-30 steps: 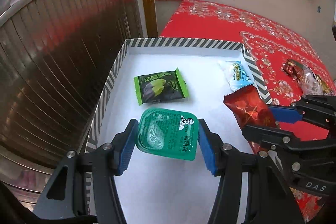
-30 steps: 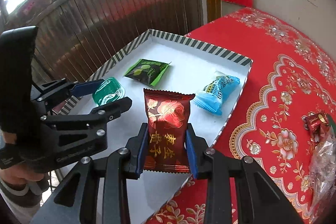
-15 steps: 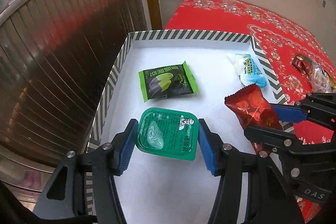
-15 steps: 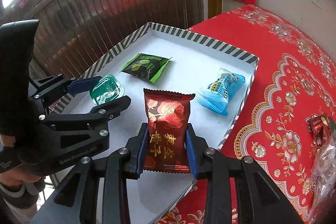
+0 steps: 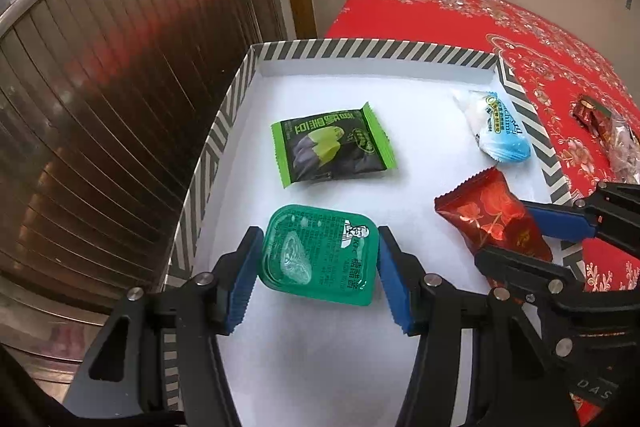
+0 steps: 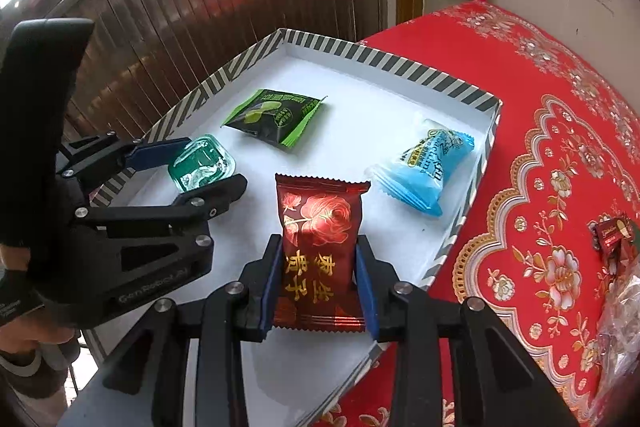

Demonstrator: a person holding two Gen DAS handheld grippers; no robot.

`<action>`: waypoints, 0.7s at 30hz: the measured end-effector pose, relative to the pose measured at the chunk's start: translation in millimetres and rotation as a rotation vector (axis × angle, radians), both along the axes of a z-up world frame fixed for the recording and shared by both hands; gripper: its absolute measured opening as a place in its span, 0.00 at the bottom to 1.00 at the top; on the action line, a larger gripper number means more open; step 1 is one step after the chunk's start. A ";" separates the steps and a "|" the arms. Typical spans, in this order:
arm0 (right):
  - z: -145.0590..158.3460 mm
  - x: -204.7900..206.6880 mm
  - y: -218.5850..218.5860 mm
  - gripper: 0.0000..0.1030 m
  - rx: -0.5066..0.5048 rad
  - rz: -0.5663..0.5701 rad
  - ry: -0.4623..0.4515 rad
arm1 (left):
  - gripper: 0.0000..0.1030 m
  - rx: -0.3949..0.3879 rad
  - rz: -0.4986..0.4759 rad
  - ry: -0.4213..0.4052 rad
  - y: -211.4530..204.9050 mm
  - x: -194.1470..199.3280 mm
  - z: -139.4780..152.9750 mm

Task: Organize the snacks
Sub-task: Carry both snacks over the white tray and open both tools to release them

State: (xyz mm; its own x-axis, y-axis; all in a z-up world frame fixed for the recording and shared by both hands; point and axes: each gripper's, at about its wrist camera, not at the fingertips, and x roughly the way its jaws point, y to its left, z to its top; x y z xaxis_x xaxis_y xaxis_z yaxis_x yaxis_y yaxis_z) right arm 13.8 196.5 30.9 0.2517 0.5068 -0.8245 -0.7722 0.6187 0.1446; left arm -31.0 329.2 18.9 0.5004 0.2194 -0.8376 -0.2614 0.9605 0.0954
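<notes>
Over the white floor of the striped-rim tray (image 5: 224,131), both grippers hang side by side, each with a snack in its grip. Left gripper (image 5: 318,277) has its blue pads clamped on the two sides of the green sauce cup (image 5: 320,255), lid facing up, near the tray's left wall. Right gripper (image 6: 318,291) is pinched on the lower half of the red rose packet (image 6: 320,247), which stands upright between the jaws above the tray's near right part. Lying flat on the tray: a green-and-black packet (image 5: 332,149) toward the middle, and a light blue packet (image 5: 498,131) just beside the right rim. Out on the red floral cloth (image 6: 560,155), more wrapped snacks (image 6: 612,239) sit well apart from the tray.
</notes>
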 end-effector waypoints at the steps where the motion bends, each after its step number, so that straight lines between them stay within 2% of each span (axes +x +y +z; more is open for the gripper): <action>1: 0.2 -0.9 0.3 0.34 0.001 0.000 0.001 | 0.56 0.004 -0.002 0.005 -0.5 -0.1 -0.8; 4: 0.2 -1.6 1.2 0.35 0.004 -0.003 0.009 | 0.57 0.011 -0.002 0.021 -0.5 1.6 -2.8; 6: 0.7 -0.8 0.0 0.39 0.014 -0.009 0.018 | 0.57 0.013 0.005 0.026 -0.1 2.8 -3.4; 11: 4.7 -2.1 -4.1 0.40 0.027 -0.008 0.022 | 0.74 0.027 0.016 0.018 0.4 -0.9 0.1; 16: 21.7 -9.8 -19.2 0.41 0.086 -0.009 0.014 | 0.82 0.048 0.042 -0.035 -1.4 -14.4 15.9; 18: 29.7 -14.9 -28.5 0.49 0.111 -0.012 -0.002 | 0.83 0.042 0.046 -0.057 -4.0 -22.3 22.2; 21: 39.3 -21.7 -44.1 0.52 0.150 -0.022 -0.014 | 0.85 0.055 0.055 -0.094 -13.0 -33.9 30.5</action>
